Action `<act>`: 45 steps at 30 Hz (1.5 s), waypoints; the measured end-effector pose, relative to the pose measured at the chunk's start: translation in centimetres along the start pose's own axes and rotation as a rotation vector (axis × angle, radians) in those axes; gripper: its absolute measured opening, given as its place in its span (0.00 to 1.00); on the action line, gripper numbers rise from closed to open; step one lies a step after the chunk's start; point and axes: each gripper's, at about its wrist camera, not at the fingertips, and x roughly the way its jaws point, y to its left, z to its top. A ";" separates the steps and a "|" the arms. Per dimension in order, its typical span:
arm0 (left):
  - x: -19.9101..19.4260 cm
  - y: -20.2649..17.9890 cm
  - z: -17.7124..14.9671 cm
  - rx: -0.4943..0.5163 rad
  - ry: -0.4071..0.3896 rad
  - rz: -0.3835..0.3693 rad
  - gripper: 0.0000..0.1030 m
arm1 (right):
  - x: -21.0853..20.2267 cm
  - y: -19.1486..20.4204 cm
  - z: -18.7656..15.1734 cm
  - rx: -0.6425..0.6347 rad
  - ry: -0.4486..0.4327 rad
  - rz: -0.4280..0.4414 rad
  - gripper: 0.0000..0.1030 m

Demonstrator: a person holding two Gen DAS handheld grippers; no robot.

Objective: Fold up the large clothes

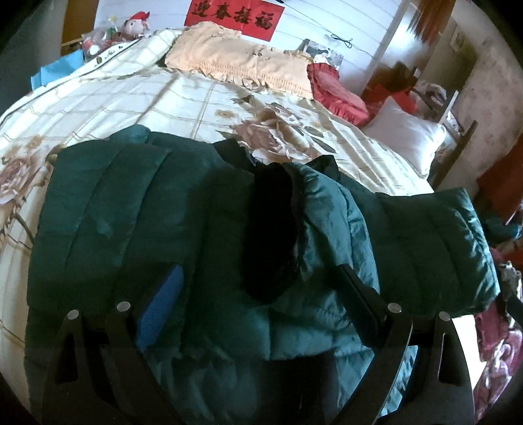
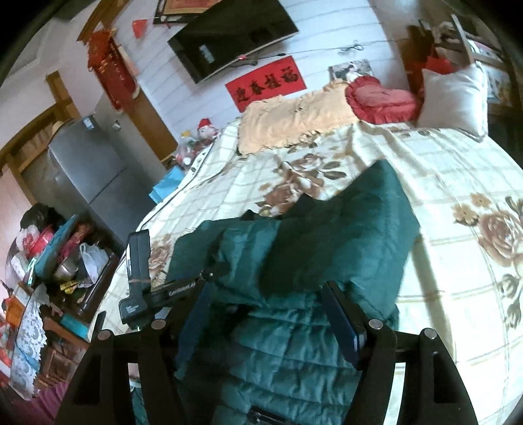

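Green jacket [image 1: 130, 209] on bed [image 1: 163, 101], seemingly half-folded

We see a bed [image 2: 441, 183] under a cream floral quilt, with a white pillow [image 2: 454, 98] and a red heart cushion [image 2: 382, 98] at its far end. On the white wall hang a dark television [image 2: 232, 39] and a red banner [image 2: 266, 81]. A grey fridge [image 2: 88, 166] stands beside a cluttered cabinet [image 2: 65, 278].

Jacket [image 1: 130, 209] lies on bed [image 1: 130, 104], lower centre of frame. Pillows [image 1: 242, 62] behind it at upper centre, toy [image 1: 135, 24] upper left, cushion [image 1: 336, 91] right of pillows.
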 end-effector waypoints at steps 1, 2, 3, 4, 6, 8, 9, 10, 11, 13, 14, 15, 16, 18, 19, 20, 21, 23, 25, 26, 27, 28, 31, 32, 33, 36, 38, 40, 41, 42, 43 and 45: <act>0.1 -0.3 0.1 0.001 -0.003 -0.004 0.91 | -0.1 -0.2 -0.2 0.005 0.000 0.000 0.66; 0.3 -0.6 0.3 0.001 -0.008 -0.011 0.91 | -0.1 -0.5 -0.3 0.009 0.001 -0.001 0.66; 0.6 -1.5 0.4 0.005 -0.011 -0.026 0.90 | -0.1 -0.7 -0.4 0.015 0.002 -0.002 0.66; 0.7 -1.1 0.6 0.011 -0.009 -0.032 0.84 | 0.0 -0.8 -0.6 0.022 0.002 -0.001 0.66; 1.1 -2.3 0.7 0.049 -0.010 -0.032 0.48 | 0.1 -1.0 -0.8 0.033 0.002 0.000 0.66; 0.8 -1.4 0.8 0.070 -0.010 -0.024 0.27 | 0.0 -1.3 -1.0 0.042 -0.001 -0.001 0.66; 0.4 -1.5 0.9 0.074 -0.021 -0.038 0.21 | 0.0 -1.3 -1.0 0.046 -0.003 -0.001 0.66; -0.2 -1.0 0.9 0.075 -0.032 -0.049 0.19 | 0.0 -1.3 -1.1 0.049 -0.006 -0.001 0.66; -0.9 -0.9 1.0 0.081 -0.049 -0.048 0.18 | -0.1 -1.4 -1.1 0.052 -0.009 -0.001 0.66; -2.7 -0.2 1.2 0.091 -0.096 -0.027 0.17 | 0.0 -1.5 -1.1 0.051 -0.015 -0.008 0.66; -3.8 0.1 1.6 0.090 -0.130 -0.014 0.17 | 0.0 -1.6 -1.1 0.053 -0.018 -0.014 0.66; -4.9 1.0 1.7 0.085 -0.154 -0.007 0.17 | 0.1 -1.7 -1.0 0.058 -0.021 -0.023 0.66; -5.6 1.7 1.7 0.081 -0.167 -0.004 0.17 | 0.3 -2.0 -0.9 0.067 -0.030 -0.039 0.66; -7.1 3.0 2.3 0.085 -0.203 0.012 0.17 | 0.7 -2.4 -0.6 0.083 -0.051 -0.078 0.66; -7.6 3.6 2.4 0.090 -0.213 0.025 0.17 | 1.1 -2.7 -0.4 0.101 -0.059 -0.101 0.66; -7.9 4.2 2.4 0.095 -0.221 0.039 0.17 | 1.6 -3.0 -0.2 0.120 -0.060 -0.113 0.66; -8.3 5.1 2.5 0.100 -0.230 0.059 0.17 | 2.2 -3.2 0.0 0.138 -0.055 -0.116 0.66; -8.8 7.0 2.4 0.086 -0.235 0.087 0.17 | 3.8 -3.3 0.4 0.160 -0.039 -0.108 0.66; -9.0 9.3 2.2 0.060 -0.228 0.107 0.17 | 5.5 -3.0 0.5 0.151 -0.016 -0.119 0.66; -8.9 10.0 2.0 0.051 -0.223 0.114 0.16 | 6.6 -2.6 0.6 0.141 0.000 -0.120 0.66; -8.4 11.3 1.8 0.028 -0.204 0.124 0.15 | 7.4 -2.4 0.7 0.132 0.014 -0.113 0.66; -8.1 11.9 1.4 0.014 -0.190 0.128 0.15 | 8.5 -2.1 0.6 0.122 0.034 -0.102 0.66; -6.0 13.9 0.2 -0.033 -0.122 0.152 0.12 | 12.3 -1.8 -0.2 0.096 0.125 -0.106 0.66; -5.5 14.3 -0.1 -0.044 -0.110 0.150 0.12 | 13.3 -1.9 -0.6 0.084 0.146 -0.136 0.66; -5.0 14.7 -0.5 -0.060 -0.096 0.131 0.12 | 14.3 -2.0 -1.2 0.067 0.163 -0.165 0.66; -5.2 15.2 -0.7 -0.100 -0.084 0.100 0.12 | 14.9 -2.0 -1.7 0.010 0.171 -0.179 0.66; -6.0 15.3 -0.5 -0.114 -0.078 0.084 0.12 | 13.8 -2.1 -1.3 0.000 0.176 -0.170 0.66; -7.2 15.2 0.0 -0.119 -0.085 0.083 0.12 | 11.7 -2.4 -0.7 0.006 0.133 -0.171 0.66; -7.9 15.2 0.3 -0.116 -0.098 0.095 0.12 | 10.2 -2.7 -0.2 0.007 0.094 -0.189 0.66; -8.6 15.0 0.6 -0.105 -0.112 0.106 0.13 | 8.8 -3.1 0.4 0.012 0.057 -0.210 0.66; -8.8 14.9 0.8 -0.099 -0.117 0.107 0.13 | 7.6 -3.6 0.9 0.025 0.026 -0.229 0.66; -9.1 14.5 1.3 -0.084 -0.119 0.104 0.13 | 6.3 -4.4 1.6 0.063 -0.009 -0.255 0.66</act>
